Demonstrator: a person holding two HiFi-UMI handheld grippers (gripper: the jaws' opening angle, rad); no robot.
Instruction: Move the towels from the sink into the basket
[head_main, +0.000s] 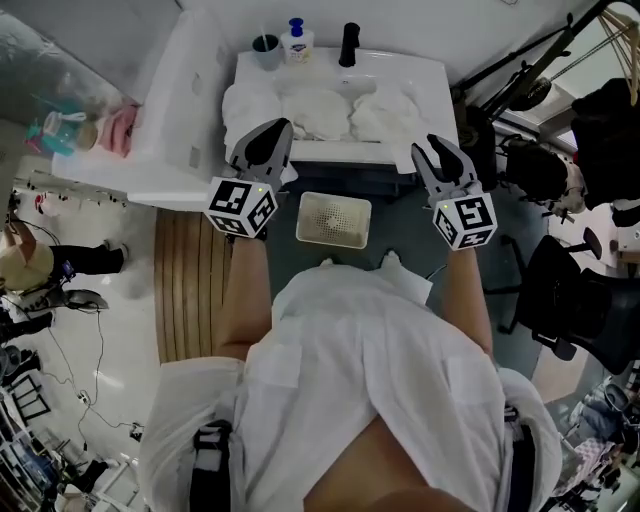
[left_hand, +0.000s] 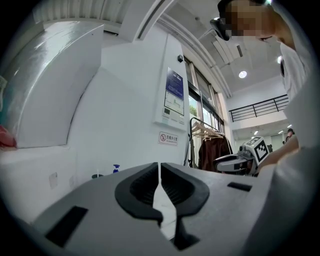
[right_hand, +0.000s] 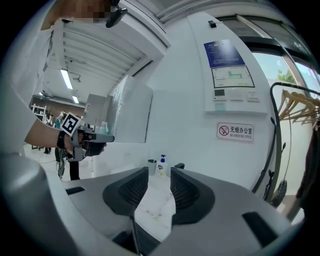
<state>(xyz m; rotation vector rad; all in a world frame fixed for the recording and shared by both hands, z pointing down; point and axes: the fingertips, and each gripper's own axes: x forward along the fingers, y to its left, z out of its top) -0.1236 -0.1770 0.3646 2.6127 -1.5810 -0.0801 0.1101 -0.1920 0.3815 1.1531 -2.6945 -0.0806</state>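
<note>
White towels (head_main: 322, 113) lie heaped in the white sink (head_main: 400, 62) at the top of the head view. A white mesh-bottomed basket (head_main: 333, 220) stands on the floor below the sink's front edge, with nothing in it. My left gripper (head_main: 275, 128) (left_hand: 159, 167) hovers over the sink's front left corner, jaws shut and holding nothing. My right gripper (head_main: 432, 145) (right_hand: 160, 172) is at the front right corner, jaws open with nothing between them. Both are held level, short of the towels. Each gripper also appears in the other's view.
A grey cup (head_main: 266, 48), a soap bottle (head_main: 296, 40) and a black tap (head_main: 348, 45) stand along the sink's back edge. A white counter (head_main: 165, 130) adjoins on the left, above a wooden floor mat (head_main: 190, 285). Black chairs (head_main: 575, 300) and gear crowd the right.
</note>
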